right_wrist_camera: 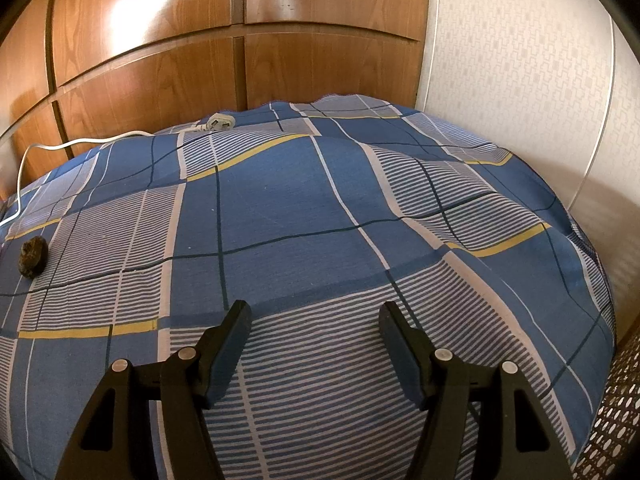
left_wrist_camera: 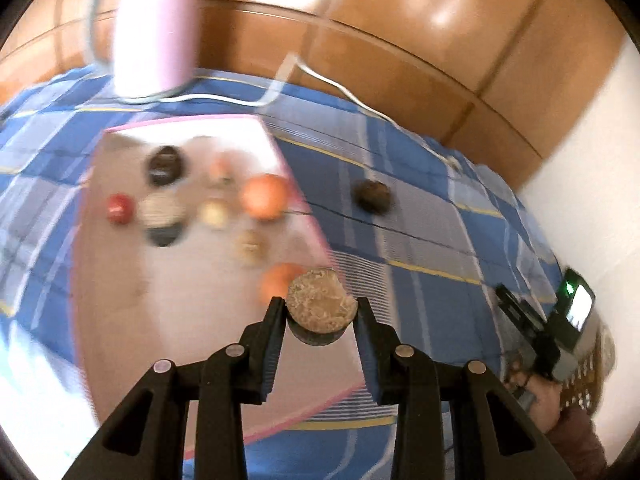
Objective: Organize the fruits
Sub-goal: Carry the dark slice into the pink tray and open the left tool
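Brown fruit (left_wrist_camera: 322,304) sits clamped in left jaws over the tray's edge (left_wrist_camera: 304,204); right jaws gape above cloth (right_wrist_camera: 280,208).

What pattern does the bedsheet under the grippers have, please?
The bedsheet is blue plaid with white-striped blocks and thin yellow lines, clearest in the right wrist view.

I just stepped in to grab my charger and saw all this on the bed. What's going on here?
Someone is sorting fruit with a pair of handheld tongs. The left tongs are shut on a round brownish fruit, held over the pink-edged tray where several other fruits lie, blurred. The right tongs are open and hold nothing, above the blue plaid bedcover. One dark fruit lies on the cover outside the tray. A white plug lies by the wardrobe.
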Action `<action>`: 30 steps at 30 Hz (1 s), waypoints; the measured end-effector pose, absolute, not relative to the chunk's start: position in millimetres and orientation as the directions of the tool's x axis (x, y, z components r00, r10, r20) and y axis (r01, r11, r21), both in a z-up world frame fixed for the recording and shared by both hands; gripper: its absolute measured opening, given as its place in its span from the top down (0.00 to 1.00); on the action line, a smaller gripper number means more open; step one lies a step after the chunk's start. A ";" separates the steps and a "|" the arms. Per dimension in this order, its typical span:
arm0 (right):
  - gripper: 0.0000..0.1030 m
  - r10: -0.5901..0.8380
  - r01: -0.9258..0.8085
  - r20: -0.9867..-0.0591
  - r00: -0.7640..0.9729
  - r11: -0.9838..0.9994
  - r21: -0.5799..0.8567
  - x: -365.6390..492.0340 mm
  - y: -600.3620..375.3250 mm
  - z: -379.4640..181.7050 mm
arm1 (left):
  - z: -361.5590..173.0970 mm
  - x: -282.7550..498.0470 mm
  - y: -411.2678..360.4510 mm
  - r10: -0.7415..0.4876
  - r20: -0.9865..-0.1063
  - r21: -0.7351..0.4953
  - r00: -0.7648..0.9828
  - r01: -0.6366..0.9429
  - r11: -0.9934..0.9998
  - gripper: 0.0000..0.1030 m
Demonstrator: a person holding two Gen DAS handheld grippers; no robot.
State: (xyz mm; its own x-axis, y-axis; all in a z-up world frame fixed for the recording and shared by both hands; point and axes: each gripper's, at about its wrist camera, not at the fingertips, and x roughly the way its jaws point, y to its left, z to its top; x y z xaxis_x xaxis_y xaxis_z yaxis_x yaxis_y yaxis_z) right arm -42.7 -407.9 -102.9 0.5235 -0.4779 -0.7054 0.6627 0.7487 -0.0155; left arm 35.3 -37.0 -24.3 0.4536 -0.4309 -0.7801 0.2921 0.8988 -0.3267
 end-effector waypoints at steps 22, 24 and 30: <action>0.35 -0.486 0.662 -0.704 0.518 0.749 -0.029 -42.7 -406.5 -103.2 | -50.8 80.5 50.0 -0.189 -0.793 -0.190 0.579 0.060 0.980 0.51; 0.35 -0.487 0.662 -0.704 0.517 0.749 -0.031 -42.8 -406.8 -103.1 | -48.9 77.4 48.3 -0.179 -0.788 -0.176 0.589 0.064 0.982 0.48; 0.35 -0.488 0.662 -0.704 0.517 0.749 -0.033 -42.6 -406.3 -102.9 | -36.5 56.4 42.0 -0.100 -0.763 -0.120 0.639 0.012 0.993 0.11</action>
